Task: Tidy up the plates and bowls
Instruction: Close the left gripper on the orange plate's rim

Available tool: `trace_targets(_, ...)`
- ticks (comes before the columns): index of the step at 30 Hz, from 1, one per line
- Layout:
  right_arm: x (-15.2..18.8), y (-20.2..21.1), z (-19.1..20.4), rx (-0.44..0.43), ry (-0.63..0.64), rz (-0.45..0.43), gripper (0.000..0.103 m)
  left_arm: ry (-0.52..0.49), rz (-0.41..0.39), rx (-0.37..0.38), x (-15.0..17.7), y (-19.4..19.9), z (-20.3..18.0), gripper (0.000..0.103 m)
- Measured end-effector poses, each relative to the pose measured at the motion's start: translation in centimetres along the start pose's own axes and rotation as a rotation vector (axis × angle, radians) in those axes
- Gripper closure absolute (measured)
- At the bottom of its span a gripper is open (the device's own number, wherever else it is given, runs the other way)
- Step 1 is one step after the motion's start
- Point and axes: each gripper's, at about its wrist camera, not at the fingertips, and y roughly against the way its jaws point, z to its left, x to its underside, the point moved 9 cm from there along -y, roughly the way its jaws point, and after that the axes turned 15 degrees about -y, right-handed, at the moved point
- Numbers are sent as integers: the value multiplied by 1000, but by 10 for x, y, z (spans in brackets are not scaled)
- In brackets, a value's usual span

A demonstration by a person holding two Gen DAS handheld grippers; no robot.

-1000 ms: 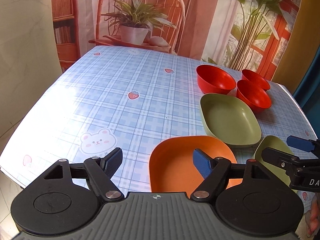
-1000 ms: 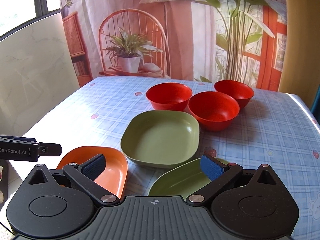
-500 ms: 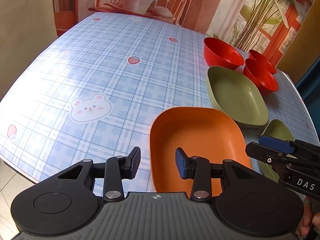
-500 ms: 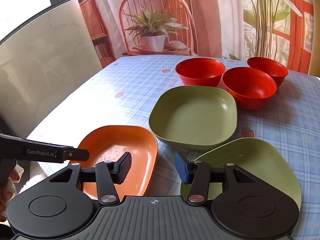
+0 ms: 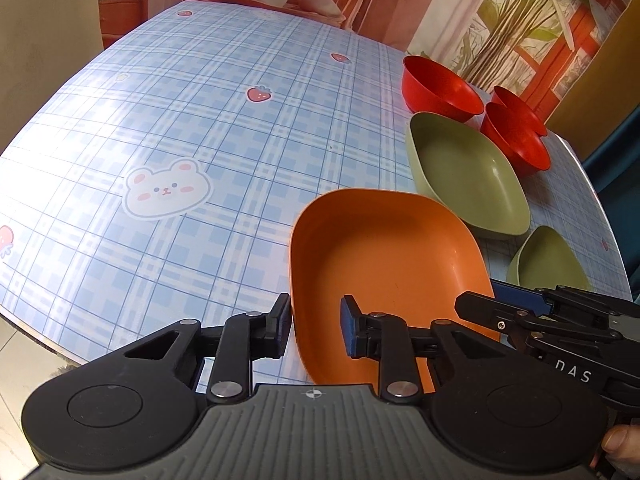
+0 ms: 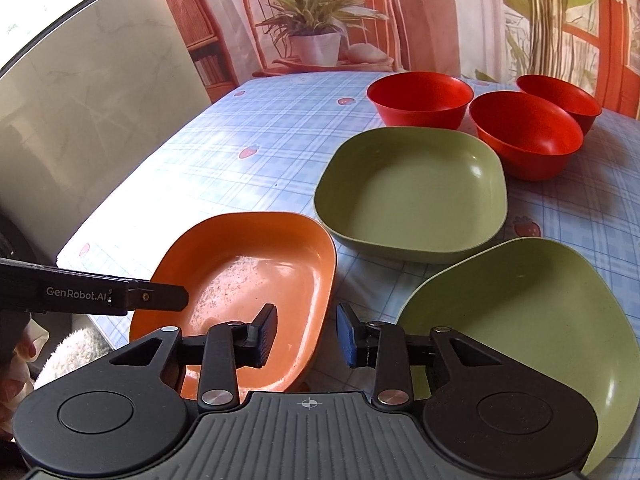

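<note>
An orange plate (image 5: 392, 264) lies near the table's front edge; it also shows in the right wrist view (image 6: 256, 276). My left gripper (image 5: 314, 330) is partly open, its jaws straddling the plate's near-left rim without clamping it. My right gripper (image 6: 306, 336) is partly open and empty, its jaws straddling the orange plate's right rim, with a green plate (image 6: 532, 320) beside it. A second green plate (image 6: 412, 188) lies behind. Three red bowls (image 6: 420, 96) (image 6: 524, 132) (image 6: 560, 94) stand at the back.
The blue checked tablecloth (image 5: 192, 120) has open room on the left. The table's front edge (image 5: 44, 344) is close under my left gripper. The backdrop shows a chair and a potted plant (image 6: 316, 28).
Both grippers have moved forward and down toward the plates. Their jaws have narrowed from wide open. The left one now straddles the orange plate's rim.
</note>
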Motion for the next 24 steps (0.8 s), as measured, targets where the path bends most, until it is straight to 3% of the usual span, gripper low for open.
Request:
trace_targets(4, 2, -1, -1, 19, -4, 9, 79, 45, 10, -5, 6, -3, 8, 94)
trace_targets(8, 4, -4, -6, 32, -21, 19, 93, 68, 2, 5, 6, -4, 10, 95)
trace_targets(24, 0, 7, -1, -6, -39, -6, 94, 33, -40, -32, 5, 15, 8, 96)
